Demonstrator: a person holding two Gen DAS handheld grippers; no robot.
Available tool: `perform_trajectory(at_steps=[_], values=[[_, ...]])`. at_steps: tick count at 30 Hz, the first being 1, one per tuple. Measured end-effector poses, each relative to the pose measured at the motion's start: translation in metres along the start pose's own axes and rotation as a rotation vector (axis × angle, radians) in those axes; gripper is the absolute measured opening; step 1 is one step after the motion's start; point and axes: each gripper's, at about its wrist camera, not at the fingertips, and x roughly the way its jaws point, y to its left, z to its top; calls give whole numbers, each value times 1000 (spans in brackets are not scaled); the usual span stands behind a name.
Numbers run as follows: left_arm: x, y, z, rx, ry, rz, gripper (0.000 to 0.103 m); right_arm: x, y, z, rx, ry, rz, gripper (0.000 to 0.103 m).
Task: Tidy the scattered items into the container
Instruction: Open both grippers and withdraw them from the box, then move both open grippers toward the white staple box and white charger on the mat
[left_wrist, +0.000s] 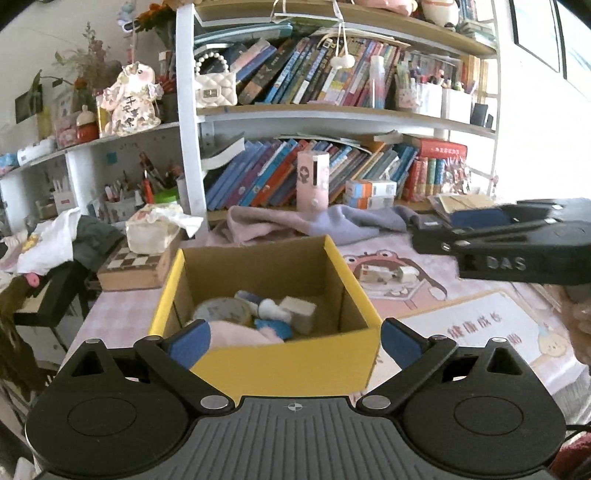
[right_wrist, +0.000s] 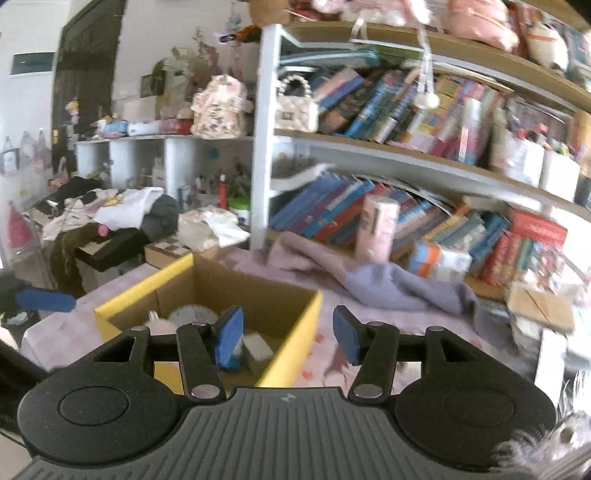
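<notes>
Left black two-finger gripper with blue pads (left_wrist: 293, 341): jaws spread wide, nothing between them, pointed slightly downward. Right black two-finger gripper with blue pads (right_wrist: 288, 339): jaws partly apart, empty, pointed slightly downward.

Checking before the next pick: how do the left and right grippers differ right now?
The left gripper stands wide open, its blue pads astride the yellow cardboard box; the right gripper is narrower, only part open. The left frames the box's near wall squarely; the right sits over the box's right-hand edge, one pad above the interior, one outside it. Both are empty, with black fingers and blue pads.
</notes>
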Motion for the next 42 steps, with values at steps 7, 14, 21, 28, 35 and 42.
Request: perform_trajectory(at_steps=[7,14,21,28,35,42], values=[[-11,-12,-22,-2,36,-27,100,-28,-1,-48,58,82,-110,53],[-12,-38,-33,71,69,-119,100,-56,6,-75,63,128,-167,59],[-5,-57,-38,120,99,-191,100,-72,3,-88,71,178,-220,67],[9,-68,-35,140,112,-235,100,-73,-6,-95,63,224,-279,75],[24,-85,-25,176,94,-271,100,-67,-27,-94,71,236,-321,76],[46,-105,-14,202,95,-297,100,-57,-52,-93,80,247,-347,77]])
